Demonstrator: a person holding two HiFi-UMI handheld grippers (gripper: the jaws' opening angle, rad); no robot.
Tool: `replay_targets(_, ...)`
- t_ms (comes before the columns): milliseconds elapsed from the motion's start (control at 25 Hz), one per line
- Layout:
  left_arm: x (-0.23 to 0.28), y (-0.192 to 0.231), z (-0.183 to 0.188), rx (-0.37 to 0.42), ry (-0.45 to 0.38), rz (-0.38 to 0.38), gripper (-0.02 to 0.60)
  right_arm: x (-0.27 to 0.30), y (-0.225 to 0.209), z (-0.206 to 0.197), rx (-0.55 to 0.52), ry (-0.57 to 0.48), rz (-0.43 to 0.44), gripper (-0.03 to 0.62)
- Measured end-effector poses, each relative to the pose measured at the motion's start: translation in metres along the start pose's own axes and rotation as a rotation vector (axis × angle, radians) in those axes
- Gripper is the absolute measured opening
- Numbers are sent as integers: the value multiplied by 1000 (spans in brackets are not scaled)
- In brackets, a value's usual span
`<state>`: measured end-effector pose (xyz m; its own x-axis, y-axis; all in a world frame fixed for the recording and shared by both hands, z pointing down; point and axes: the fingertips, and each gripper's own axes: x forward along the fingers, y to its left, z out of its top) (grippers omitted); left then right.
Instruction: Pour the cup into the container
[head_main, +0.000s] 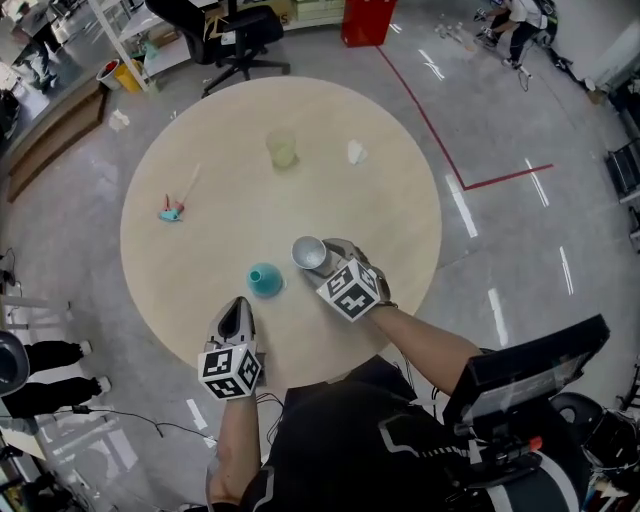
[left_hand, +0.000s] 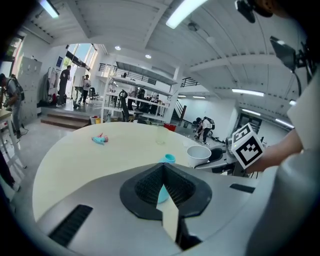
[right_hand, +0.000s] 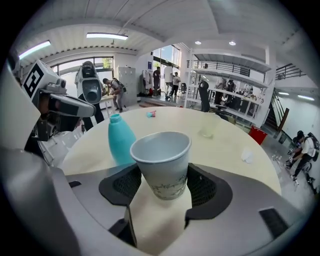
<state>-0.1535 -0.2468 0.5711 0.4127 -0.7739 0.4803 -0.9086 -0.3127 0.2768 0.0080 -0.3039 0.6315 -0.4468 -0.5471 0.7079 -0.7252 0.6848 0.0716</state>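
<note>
A grey-white paper cup (head_main: 308, 252) (right_hand: 162, 162) stands upright between the pads of my right gripper (head_main: 325, 262) (right_hand: 162, 189), which is shut on its lower wall. Its inside looks empty from the right gripper view. A teal flask-shaped container (head_main: 264, 280) (right_hand: 120, 137) stands on the round table (head_main: 200, 260) just left of the cup. My left gripper (head_main: 237, 312) (left_hand: 165, 192) is shut on nothing near the table's front edge, pointing at the container (left_hand: 167, 159). The left gripper view also shows the cup (left_hand: 199, 155).
At the table's far side stand a translucent yellowish cup (head_main: 282, 150) and a crumpled white paper (head_main: 356, 153). A small teal and pink item (head_main: 172, 211) lies at the left. A black office chair (head_main: 235, 40) and a red bin (head_main: 365, 20) are beyond the table.
</note>
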Motion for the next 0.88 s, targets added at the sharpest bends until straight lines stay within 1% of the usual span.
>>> replay_targets(160, 1, -5, -11, -7, 23, 5, 2, 1, -3, -18, 34, -10, 18, 288)
replay_targets(400, 11, 3, -32, -33, 47, 26, 2, 17, -2, -41, 79, -36, 45, 288)
replay_targets(560, 19, 0, -37, -34, 56, 10, 2, 18, 0, -39, 99, -90, 60, 288)
replay_targets(720, 23, -3, -41, -31, 66, 0, 2, 17, -1, -39, 129, -117, 71, 288)
replay_targets(880, 25, -5, -44, -28, 78, 2, 2, 19, 0, -52, 152, -102, 101, 290)
